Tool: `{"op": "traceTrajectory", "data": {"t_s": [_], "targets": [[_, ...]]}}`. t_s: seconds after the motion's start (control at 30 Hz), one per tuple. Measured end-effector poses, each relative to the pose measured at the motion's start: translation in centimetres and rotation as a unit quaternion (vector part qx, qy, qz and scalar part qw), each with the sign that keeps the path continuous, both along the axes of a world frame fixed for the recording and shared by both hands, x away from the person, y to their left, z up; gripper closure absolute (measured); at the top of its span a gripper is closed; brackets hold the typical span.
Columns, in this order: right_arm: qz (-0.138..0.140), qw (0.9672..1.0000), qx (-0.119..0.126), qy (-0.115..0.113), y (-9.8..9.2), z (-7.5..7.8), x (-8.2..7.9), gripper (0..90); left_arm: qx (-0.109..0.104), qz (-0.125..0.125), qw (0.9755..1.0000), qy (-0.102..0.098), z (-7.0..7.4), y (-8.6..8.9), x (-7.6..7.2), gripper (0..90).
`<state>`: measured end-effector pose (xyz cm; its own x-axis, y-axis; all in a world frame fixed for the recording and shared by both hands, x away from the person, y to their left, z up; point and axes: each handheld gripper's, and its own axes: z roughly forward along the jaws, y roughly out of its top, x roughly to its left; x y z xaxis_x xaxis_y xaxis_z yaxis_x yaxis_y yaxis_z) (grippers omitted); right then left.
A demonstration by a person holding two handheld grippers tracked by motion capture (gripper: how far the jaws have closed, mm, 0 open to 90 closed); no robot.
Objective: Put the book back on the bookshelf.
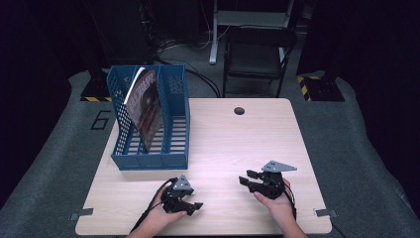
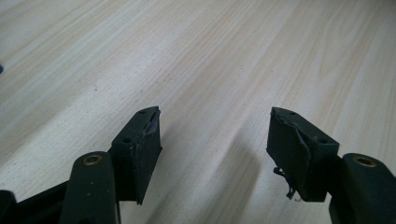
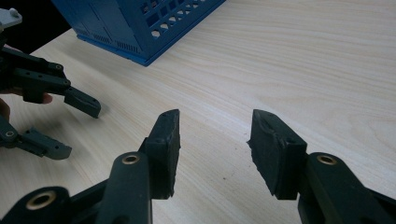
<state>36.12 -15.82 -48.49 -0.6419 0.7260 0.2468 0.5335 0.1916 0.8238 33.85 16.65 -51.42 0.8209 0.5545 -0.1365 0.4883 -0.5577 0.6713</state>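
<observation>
Your left gripper (image 1: pixel 194 207) and right gripper (image 1: pixel 244 177) rest well short of the blue file rack (image 1: pixel 148 161), jaws parted, holding nothing.

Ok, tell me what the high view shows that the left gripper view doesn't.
High view alone: the blue file rack at the table's far left with a magazine leaning in it, the right claw, both hands, and a chair beyond. Left gripper view alone: worn, frayed pads up close. Shared: the open, empty left claw over the pale wooden table.
</observation>
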Motion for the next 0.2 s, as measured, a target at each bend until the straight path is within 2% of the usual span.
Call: {"op": "traceTrajectory", "data": {"t_s": [0.2], "targets": [[-0.007, 1.0, 0.003, 0.0, -0.31, 0.02, -0.19, 52.5, 0.004, -0.005, 1.0, 0.001, -0.08, -0.22, 0.19, 35.0]]}}
